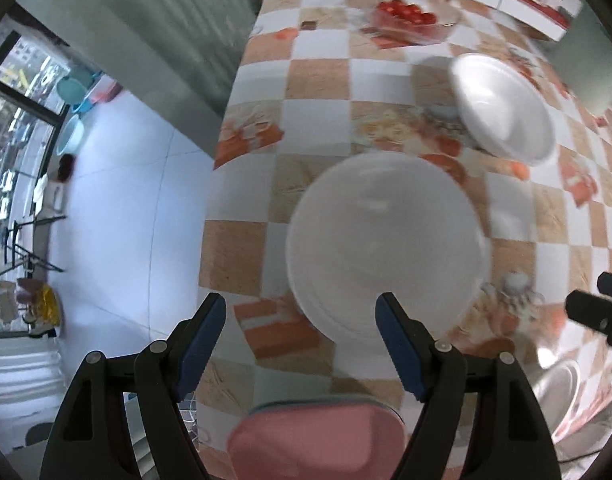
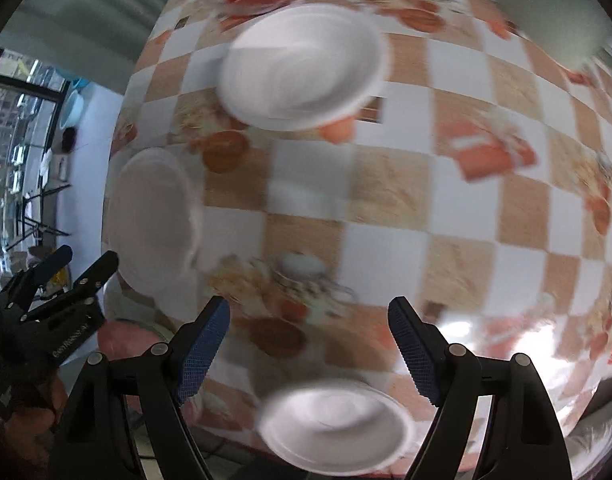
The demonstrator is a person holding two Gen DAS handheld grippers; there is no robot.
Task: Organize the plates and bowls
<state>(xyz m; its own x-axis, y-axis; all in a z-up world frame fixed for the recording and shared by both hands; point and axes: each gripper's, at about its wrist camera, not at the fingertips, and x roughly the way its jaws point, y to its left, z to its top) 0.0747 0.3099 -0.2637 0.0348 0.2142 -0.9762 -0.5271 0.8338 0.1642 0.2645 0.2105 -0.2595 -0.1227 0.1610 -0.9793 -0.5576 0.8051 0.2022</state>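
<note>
A stack of white plates (image 1: 386, 248) lies on the checkered table just ahead of my open, empty left gripper (image 1: 302, 316); it also shows at the left in the right wrist view (image 2: 152, 220). A white bowl (image 1: 502, 108) sits farther back right; in the right wrist view it is at the top centre (image 2: 302, 68). A second white bowl (image 2: 334, 424) lies at the table's near edge, just below my open, empty right gripper (image 2: 310, 320). The left gripper (image 2: 62, 280) shows at the left of the right wrist view, and part of the right gripper (image 1: 598, 308) at the right edge of the left wrist view.
A clear dish of red fruit (image 1: 410, 20) stands at the far end of the table (image 2: 386, 200). A pink stool (image 1: 318, 440) is under the near edge. A metal bowl (image 1: 562, 384) shines at the right. Tiled floor (image 1: 118, 208) lies left of the table.
</note>
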